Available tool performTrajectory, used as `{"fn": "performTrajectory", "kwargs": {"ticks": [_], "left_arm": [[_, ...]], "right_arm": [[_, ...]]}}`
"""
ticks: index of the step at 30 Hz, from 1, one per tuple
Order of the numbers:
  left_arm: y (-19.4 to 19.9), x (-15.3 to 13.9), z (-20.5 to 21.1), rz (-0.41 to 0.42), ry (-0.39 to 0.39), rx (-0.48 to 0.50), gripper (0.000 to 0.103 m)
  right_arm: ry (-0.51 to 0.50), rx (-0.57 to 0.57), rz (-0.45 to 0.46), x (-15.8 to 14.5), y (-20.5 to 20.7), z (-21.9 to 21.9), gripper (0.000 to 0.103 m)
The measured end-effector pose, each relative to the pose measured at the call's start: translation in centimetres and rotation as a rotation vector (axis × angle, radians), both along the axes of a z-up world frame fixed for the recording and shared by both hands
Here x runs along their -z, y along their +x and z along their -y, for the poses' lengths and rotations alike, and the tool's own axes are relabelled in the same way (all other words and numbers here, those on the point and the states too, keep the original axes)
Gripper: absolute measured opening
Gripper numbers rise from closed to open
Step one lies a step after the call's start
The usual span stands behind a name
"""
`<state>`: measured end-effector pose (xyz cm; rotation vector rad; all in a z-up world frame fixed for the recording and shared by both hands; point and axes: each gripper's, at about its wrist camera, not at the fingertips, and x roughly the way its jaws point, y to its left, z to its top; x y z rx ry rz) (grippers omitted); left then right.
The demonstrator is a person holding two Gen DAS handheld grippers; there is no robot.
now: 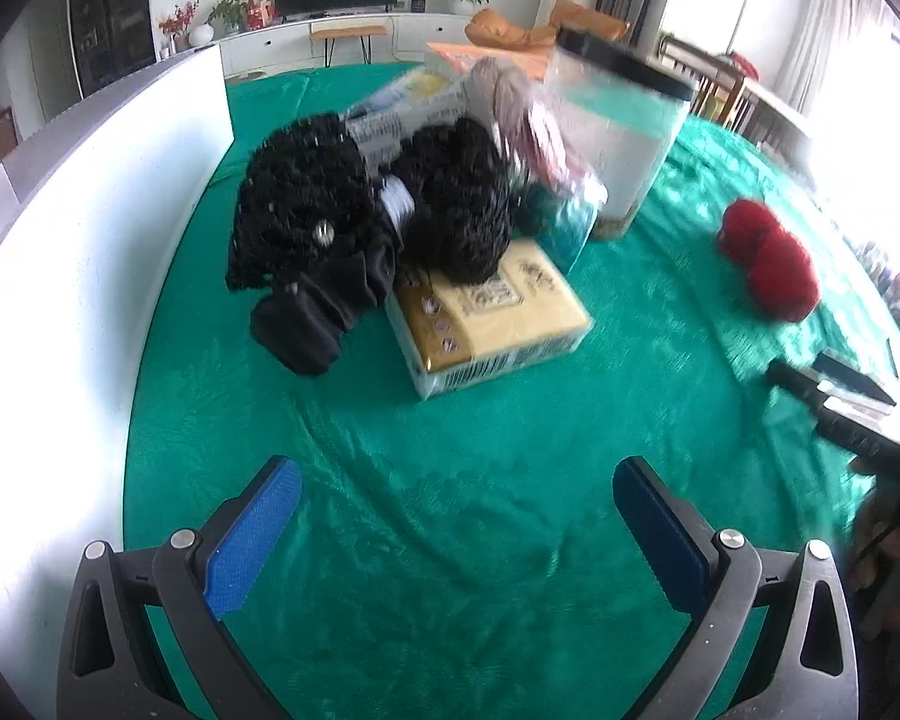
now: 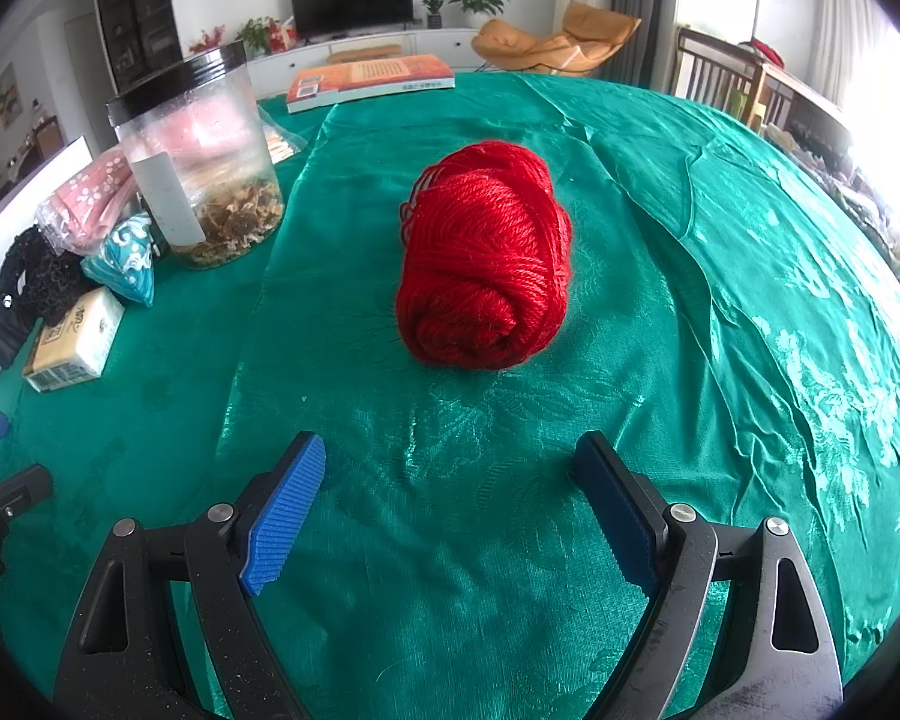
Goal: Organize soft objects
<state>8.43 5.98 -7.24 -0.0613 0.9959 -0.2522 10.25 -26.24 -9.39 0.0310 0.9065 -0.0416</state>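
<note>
Right tool (image 2: 447, 504): wide apart, holding nothing, blue pads over bare cloth at bottom centre of right wrist view.
Left tool (image 1: 456, 531): wide apart, nothing between the pads, bottom centre of left wrist view.
Red yarn skein (image 2: 486, 255): centre of right wrist view, lying alone on the green cloth, apart from and just ahead of the right tool. Long axis runs near-to-far in frame, tilted slightly right at the far end; rolled end faces the camera. Also at right edge of left wrist view (image 1: 771, 261), well apart from the pile.
Desk (image 2: 720, 240): covered in wrinkled green patterned cloth.
Black knit item (image 1: 354, 204): upper centre of left wrist view, heaped, resting partly on the tissue pack; a black folded strap hangs at its lower left. Blurred.
Tissue pack (image 1: 498, 318): yellow, flat on the cloth, centre of left wrist view, just in front of the jar.
Clear jar (image 2: 201, 162): upright, black lid, dried bits at the bottom; upper left of right wrist view.
Pink bagged item (image 2: 90, 201): left of jar, touching it.
Teal patterned pouch (image 2: 123, 264): just below the pink bag, beside the jar.
Book (image 2: 372, 81): flat at far edge of desk, top centre.
White board (image 1: 90, 228): upright along left side of left wrist view.
</note>
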Motion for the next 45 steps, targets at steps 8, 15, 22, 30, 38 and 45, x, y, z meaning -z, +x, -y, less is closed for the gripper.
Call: {"fn": "performTrajectory", "kwargs": {"ticks": [8, 15, 22, 30, 38, 45], "left_arm": [[4.4, -2.9, -1.4, 0.057, 0.089, -0.084, 0.103], [7.2, -1.0, -1.1, -0.023, 0.061, -0.059, 0.052], [0.7, -2.5, -0.6, -0.013, -0.032, -0.013, 0.016], [-6.7, -1.9, -0.5, -0.159, -0.095, 0.074, 0.067], [-7.0, -4.9, -0.2, 0.03, 0.005, 0.048, 0.086], [-3.1, -0.9, 1.4, -0.028, 0.205, 0.01, 0.086]], "right_arm": [[0.0, 0.0, 0.0, 0.0, -0.1, 0.0, 0.088], [-0.001, 0.0, 0.0, 0.0, 0.0, 0.0, 0.088], [-0.001, 0.0, 0.0, 0.0, 0.0, 0.0, 0.088], [-0.001, 0.0, 0.0, 0.0, 0.0, 0.0, 0.088], [-0.002, 0.001, 0.0, 0.0, 0.1, 0.0, 0.088], [0.101, -0.019, 0.035, -0.8, -0.4, 0.9, 0.086]]}}
